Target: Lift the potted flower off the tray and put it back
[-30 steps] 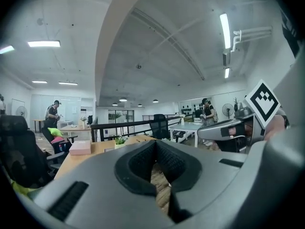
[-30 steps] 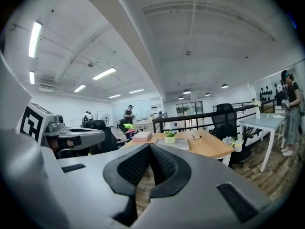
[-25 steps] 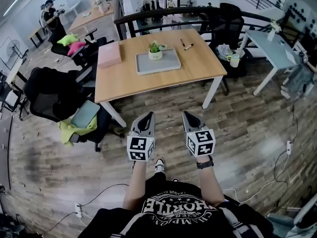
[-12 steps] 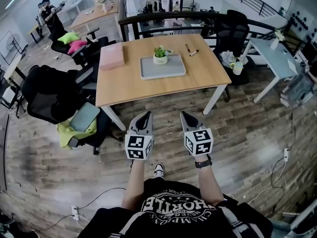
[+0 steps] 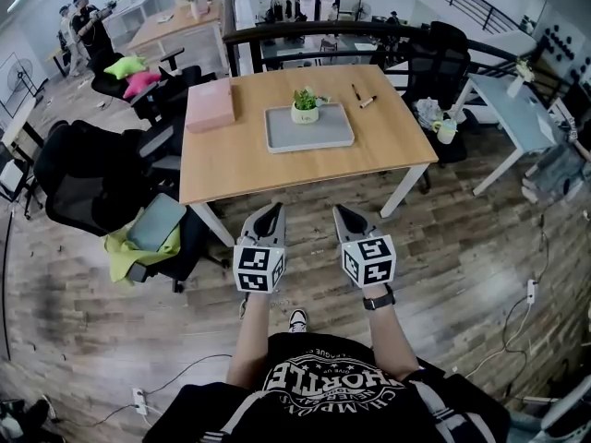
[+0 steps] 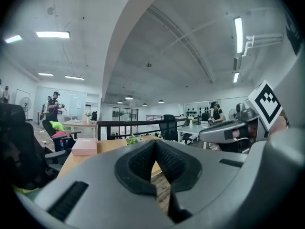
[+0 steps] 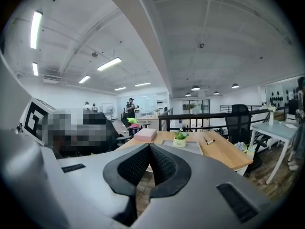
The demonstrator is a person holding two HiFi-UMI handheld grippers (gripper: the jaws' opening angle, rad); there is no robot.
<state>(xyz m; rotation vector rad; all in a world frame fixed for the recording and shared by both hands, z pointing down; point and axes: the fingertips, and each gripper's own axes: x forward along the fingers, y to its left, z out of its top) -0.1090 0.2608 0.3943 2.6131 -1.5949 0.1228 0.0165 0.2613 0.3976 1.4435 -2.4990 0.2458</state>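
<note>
- Far left of the wooden table (image 5: 231,164) there's a pink box (image 5: 210,104), lid shut, so no clue what's inside.
- Just right of it, around the middle of the tabletop, sits the grey tray (image 5: 319,135). The only thing in it is the potted flower (image 5: 305,106), tucked into the tray's far left corner.
- Right of the tray, two pens (image 5: 362,96) lie loose on the wood, not in anything.
- The pot itself is small, round and pale cream, with a bushy clump of green leaves and a few tiny light blooms sticking out the top.
- It's standing straight up, long axis vertical, leaves pointing at the ceiling, base flat on the tray. The tray's long side runs left to right across the table, a bit skewed.
- Left gripper (image 5: 273,209): jaws pressed together with nothing between them, held over the plank floor on the near side of the table, well apart from the pot.
- Right gripper (image 5: 341,210): same deal, jaws closed on nothing, just beside the left one, tips aimed toward the table.
</note>
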